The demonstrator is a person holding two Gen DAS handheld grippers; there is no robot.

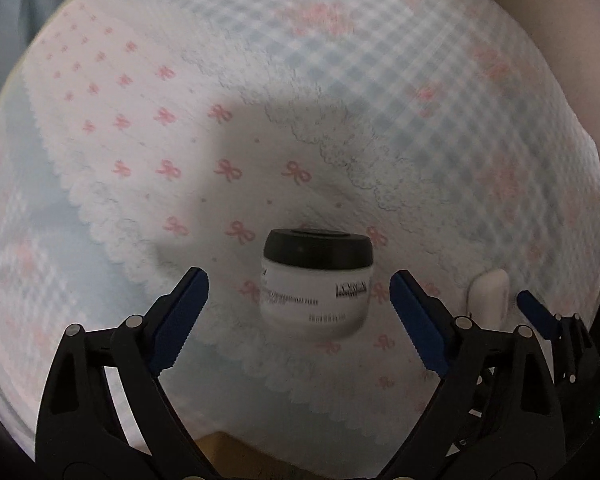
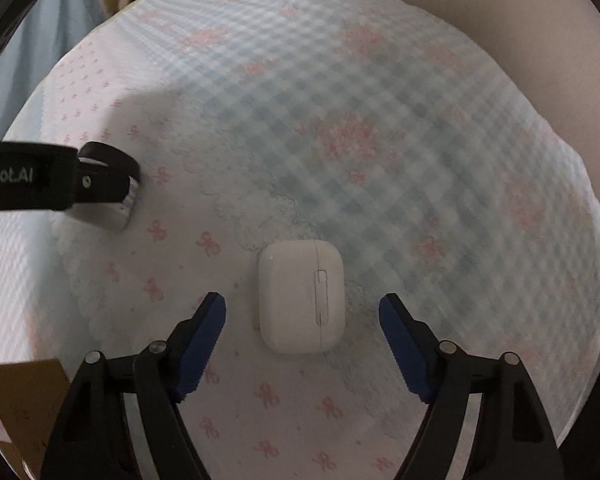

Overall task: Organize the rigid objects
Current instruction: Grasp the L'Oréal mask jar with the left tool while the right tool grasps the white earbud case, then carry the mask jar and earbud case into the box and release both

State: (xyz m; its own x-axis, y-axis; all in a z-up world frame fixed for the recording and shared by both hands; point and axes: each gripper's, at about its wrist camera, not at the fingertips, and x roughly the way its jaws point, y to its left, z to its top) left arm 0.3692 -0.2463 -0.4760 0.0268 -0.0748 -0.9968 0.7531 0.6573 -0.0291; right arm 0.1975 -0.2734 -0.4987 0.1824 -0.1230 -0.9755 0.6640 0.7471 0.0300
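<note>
The left gripper, spread wide and empty, brackets the black-lidded white plastic jar at twelve o'clock for grasping, while the right gripper, equally wide and empty, frames the white rounded earbud case.

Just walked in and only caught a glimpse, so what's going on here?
A person is tidying small items on a bow-print bedsheet with two handheld grippers. The left gripper is open, lined up on a white cream jar with a black lid. The right gripper is open too, aimed at a white earbud case lying flat. Neither item is gripped yet.
</note>
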